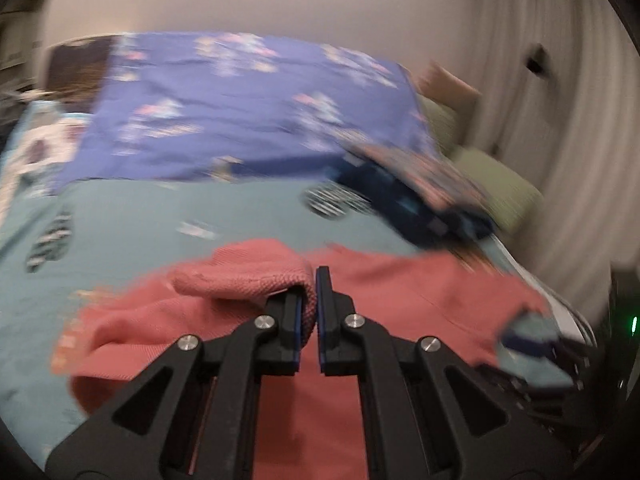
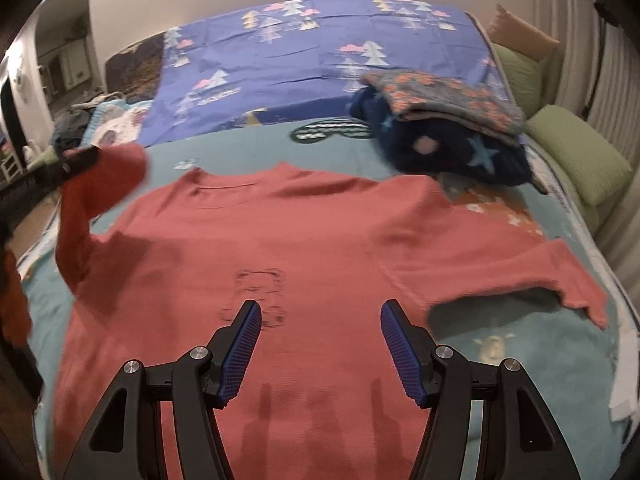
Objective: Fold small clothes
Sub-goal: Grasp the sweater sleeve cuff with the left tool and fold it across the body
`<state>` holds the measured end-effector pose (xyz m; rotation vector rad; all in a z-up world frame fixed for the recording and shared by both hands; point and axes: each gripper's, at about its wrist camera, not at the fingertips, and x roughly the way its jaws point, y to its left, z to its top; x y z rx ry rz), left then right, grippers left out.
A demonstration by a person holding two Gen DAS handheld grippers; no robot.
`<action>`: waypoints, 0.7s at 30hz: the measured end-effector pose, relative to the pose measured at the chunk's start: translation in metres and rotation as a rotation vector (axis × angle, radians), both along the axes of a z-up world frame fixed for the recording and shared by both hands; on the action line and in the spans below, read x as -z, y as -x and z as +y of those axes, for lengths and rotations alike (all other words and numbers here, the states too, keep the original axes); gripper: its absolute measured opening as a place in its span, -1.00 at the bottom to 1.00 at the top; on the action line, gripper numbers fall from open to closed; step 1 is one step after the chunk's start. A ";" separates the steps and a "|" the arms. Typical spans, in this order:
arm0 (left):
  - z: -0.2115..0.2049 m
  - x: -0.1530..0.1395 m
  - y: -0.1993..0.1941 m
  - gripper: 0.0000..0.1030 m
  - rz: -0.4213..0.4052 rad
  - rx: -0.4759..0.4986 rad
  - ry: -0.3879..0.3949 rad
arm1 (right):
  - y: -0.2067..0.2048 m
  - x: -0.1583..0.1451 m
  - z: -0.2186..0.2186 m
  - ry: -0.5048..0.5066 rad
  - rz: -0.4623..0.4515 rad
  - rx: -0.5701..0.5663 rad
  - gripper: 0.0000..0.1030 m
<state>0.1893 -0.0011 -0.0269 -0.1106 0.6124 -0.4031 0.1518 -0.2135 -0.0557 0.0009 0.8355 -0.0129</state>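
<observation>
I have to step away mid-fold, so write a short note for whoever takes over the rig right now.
Left tool: shut on the cuff of the coral-red knit long-sleeved sweater, holding that sleeve raised above the bed.
Right tool: open, empty, over the sweater's lower body.
Sweater lies spread flat on the teal patterned bedspread; the other sleeve is still stretched out sideways.
Stack of folded dark clothes sits beyond it.
Done: sweater laid out, one sleeve picked up.
Left: probably fold both sleeves in, then the body.

Dim, warm indoor light; heavily motion-blurred through the left wrist view, sharper through the right; fisheye-bent, dark-vignetted at all edges.
</observation>
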 end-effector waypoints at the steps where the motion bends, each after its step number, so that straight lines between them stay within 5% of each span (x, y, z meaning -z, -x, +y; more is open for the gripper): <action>1: -0.013 0.001 0.000 -0.88 0.013 0.029 -0.004 | 0.001 -0.001 -0.003 0.003 -0.005 0.008 0.23; 8: -0.056 0.021 0.017 -0.87 0.058 0.135 -0.077 | 0.007 -0.004 -0.016 0.059 -0.050 0.044 0.24; 13: -0.055 0.018 0.019 -0.28 0.048 0.136 -0.091 | 0.004 0.003 -0.020 0.032 -0.035 0.032 0.24; 21: -0.021 -0.004 0.047 0.29 -0.039 0.092 -0.036 | 0.001 0.011 -0.026 -0.026 -0.008 0.005 0.25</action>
